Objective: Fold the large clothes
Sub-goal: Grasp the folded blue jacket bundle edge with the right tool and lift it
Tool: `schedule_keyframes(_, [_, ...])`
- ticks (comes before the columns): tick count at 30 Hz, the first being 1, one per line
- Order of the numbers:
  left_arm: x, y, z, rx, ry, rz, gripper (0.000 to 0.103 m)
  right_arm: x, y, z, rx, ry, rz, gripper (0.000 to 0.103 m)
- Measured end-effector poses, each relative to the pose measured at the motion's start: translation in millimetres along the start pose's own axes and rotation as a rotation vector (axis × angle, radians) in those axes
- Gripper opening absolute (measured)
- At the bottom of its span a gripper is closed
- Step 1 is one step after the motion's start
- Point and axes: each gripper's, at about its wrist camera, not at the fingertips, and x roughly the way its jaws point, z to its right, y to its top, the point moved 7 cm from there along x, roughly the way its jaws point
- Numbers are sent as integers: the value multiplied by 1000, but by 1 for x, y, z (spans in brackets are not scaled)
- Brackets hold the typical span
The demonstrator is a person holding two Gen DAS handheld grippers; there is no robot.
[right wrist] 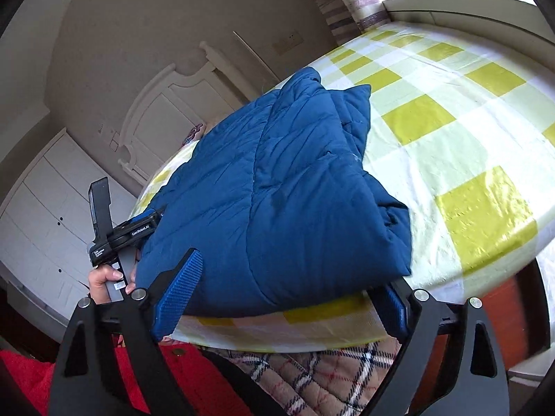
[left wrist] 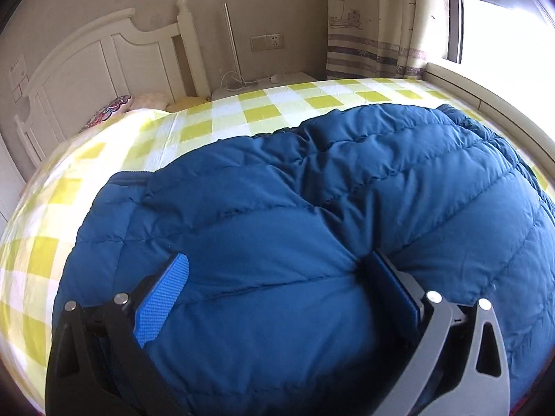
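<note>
- Jacket [left wrist: 312, 208]: blue quilted down, folded into a thick bundle, lying on the bed [left wrist: 277, 100] near its front edge; in the right wrist view the bundle [right wrist: 277, 190] runs from the bed's near edge toward the headboard
- Left gripper [left wrist: 274, 287]: jaws spread wide, pressed down onto the jacket; blue-padded fingers [left wrist: 163, 298] lie against the fabric on either side of a puffed panel, which bulges between them; no fold is pinched
- Right gripper [right wrist: 281, 294]: jaws spread wide at the near edge of the bed; the jacket's near corner lies between the fingers [right wrist: 180, 294], whether they touch it cannot be told; nothing gripped
- Left hand [right wrist: 104, 282]: seen from the right wrist view, wrapped around the left gripper's handle at the bundle's left side
- Bed: covered by a yellow, pale green and white checked sheet [right wrist: 451, 121]
- Headboard [left wrist: 104, 62]: white, against the wall
- Pillow [left wrist: 107, 111]: patterned, at the head of the bed
- Curtain [left wrist: 378, 20]: printed, beside the window [left wrist: 503, 27]
- Socket [left wrist: 267, 42]: on the wall
</note>
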Motion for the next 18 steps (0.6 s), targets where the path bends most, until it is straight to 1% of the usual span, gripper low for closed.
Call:
schedule_keyframes(2, [1, 0, 0, 6, 7, 2, 101, 16, 10, -7, 2, -34, -20, 90])
schedule_keyframes(4, [1, -1, 1, 5, 5, 3, 101, 33, 22, -11, 38, -61, -27, 92])
schedule_keyframes(6, [1, -1, 2, 2, 3, 0, 101, 44, 32, -11, 94, -67, -5, 91])
schedule_keyframes(7, [1, -1, 2, 0, 2, -3, 101, 46, 35, -11, 108, -65, 9, 88])
schedule_keyframes(8, [1, 0, 1, -4, 5, -10, 101, 48, 37, -7, 129, -61, 35, 75])
schedule_keyframes(9, [-2, -1, 1, -7, 7, -14, 101, 45, 38, -5, 142, -36, 71, 64])
schedule_keyframes(10, [-3, 2, 1, -3, 1, -21, 101, 41, 40, -3, 147, -15, 100, 58])
schedule_keyframes(11, [-5, 5, 2, 7, -6, -23, 101, 35, 40, -4, 131, -7, 127, 47])
schedule_keyframes(12, [-9, 12, 3, 31, -5, -18, 101, 30, 40, -5, 107, -8, 143, 42])
schedule_keyframes(13, [-10, 20, 2, 49, 17, -6, 101, 26, 40, -7, 91, -7, 154, 41])
schedule_keyframes(14, [-10, 33, -1, 65, 63, 9, 101, 23, 41, -10, 80, -2, 163, 40])
schedule_keyframes(15, [-6, 44, -5, 65, 92, 8, 101, 21, 44, -13, 67, -2, 174, 40])
schedule_keyframes(17, [8, 64, -13, 48, 115, -8, 101, 15, 48, -24, 20, -16, 199, 40])
schedule_keyframes(18, [22, 75, -18, 35, 148, -27, 101, 12, 50, -31, -11, -24, 213, 40])
